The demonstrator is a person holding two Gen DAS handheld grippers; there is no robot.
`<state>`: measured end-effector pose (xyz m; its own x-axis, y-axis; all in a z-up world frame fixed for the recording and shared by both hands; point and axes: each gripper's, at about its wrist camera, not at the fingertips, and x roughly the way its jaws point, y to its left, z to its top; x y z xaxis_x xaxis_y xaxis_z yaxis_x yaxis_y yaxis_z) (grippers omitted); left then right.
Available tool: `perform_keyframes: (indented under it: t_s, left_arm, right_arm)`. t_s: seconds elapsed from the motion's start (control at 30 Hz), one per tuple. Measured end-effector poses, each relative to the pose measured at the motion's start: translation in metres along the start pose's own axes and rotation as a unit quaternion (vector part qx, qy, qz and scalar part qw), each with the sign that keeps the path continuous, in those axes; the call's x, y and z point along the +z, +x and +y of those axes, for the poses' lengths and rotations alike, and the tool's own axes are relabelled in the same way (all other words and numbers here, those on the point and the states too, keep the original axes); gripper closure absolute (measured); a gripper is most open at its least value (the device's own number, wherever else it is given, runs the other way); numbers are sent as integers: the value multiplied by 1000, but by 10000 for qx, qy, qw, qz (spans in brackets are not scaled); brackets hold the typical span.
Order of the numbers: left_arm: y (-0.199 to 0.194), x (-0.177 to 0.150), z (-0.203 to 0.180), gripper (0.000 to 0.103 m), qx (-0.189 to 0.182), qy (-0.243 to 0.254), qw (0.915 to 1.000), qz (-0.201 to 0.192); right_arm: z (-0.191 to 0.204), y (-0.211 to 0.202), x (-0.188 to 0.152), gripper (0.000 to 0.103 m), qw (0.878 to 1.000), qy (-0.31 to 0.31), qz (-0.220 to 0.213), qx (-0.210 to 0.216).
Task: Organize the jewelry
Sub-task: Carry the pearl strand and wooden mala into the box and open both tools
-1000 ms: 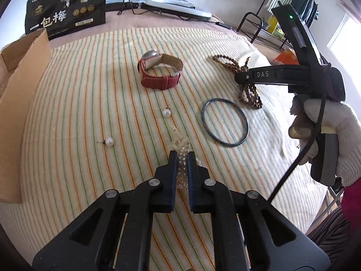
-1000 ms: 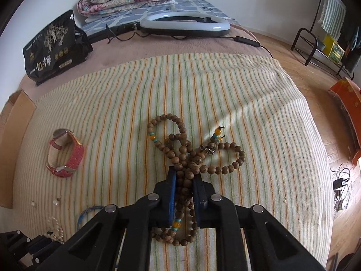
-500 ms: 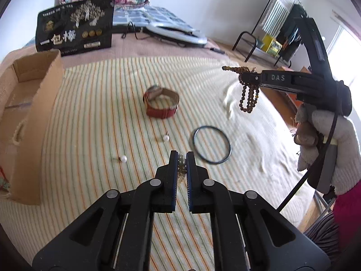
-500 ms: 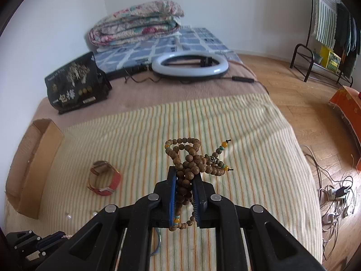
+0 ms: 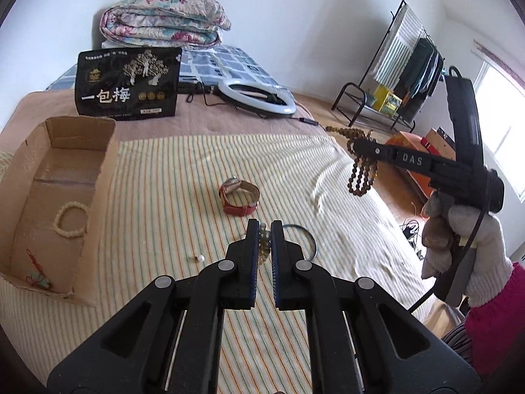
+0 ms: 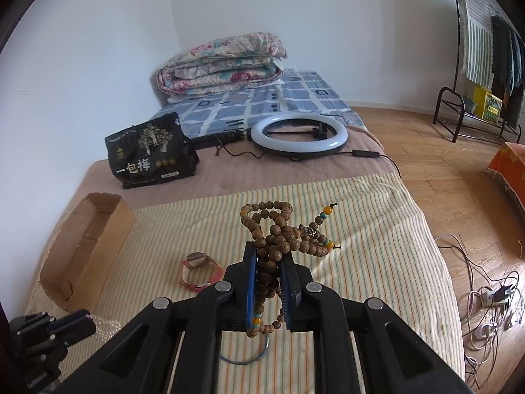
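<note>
My left gripper [image 5: 263,229] is shut on a pale bead bracelet [image 5: 262,246] and holds it above the striped cloth [image 5: 183,177]. My right gripper [image 6: 268,256] is shut on a brown wooden bead necklace [image 6: 279,229], lifted in the air; it also shows in the left wrist view [image 5: 361,170]. A red strap watch [image 5: 239,197], a dark bangle [image 5: 310,243] and a loose pearl [image 5: 200,258] lie on the cloth. An open cardboard box [image 5: 55,203] at the left holds a cream bead bracelet [image 5: 70,219] and a red cord charm [image 5: 37,275].
A black snack bag [image 5: 128,85], a ring light [image 5: 256,97] with its cable and a folded quilt [image 5: 164,26] lie behind the cloth. A clothes rack [image 5: 400,78] stands at the far right. Cables and plugs [image 6: 492,298] lie on the wood floor.
Both grippers have risen off the cloth with their beads. The necklace now hangs in the air. The view has pulled back, and the box's inside has come into sight.
</note>
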<state>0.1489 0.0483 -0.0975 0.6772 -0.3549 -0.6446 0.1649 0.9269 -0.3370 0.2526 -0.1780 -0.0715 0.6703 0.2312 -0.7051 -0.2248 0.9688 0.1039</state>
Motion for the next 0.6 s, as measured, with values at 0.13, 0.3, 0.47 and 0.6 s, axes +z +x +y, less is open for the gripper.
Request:
perform_keyframes:
  t_s: [0.13,0.3,0.47,0.6]
  left_arm:
    - [-16,7,9,98,7,-85,9998,-153]
    - [-38,14,24,98,96,-195,9991,-368]
    - [-58,17,46,99,278,-384,9974,-534]
    - [-76,22,64,99,438,-499,9953,-708]
  right_arm:
    - [13,-11,2,92,9999,-93,-97,106]
    - [32,-17,6,92,9994,-191,-161,226]
    - [58,-16,9,92,9987,-309,-172,355]
    - [83,-10,11,92,9977,-384,-162,527]
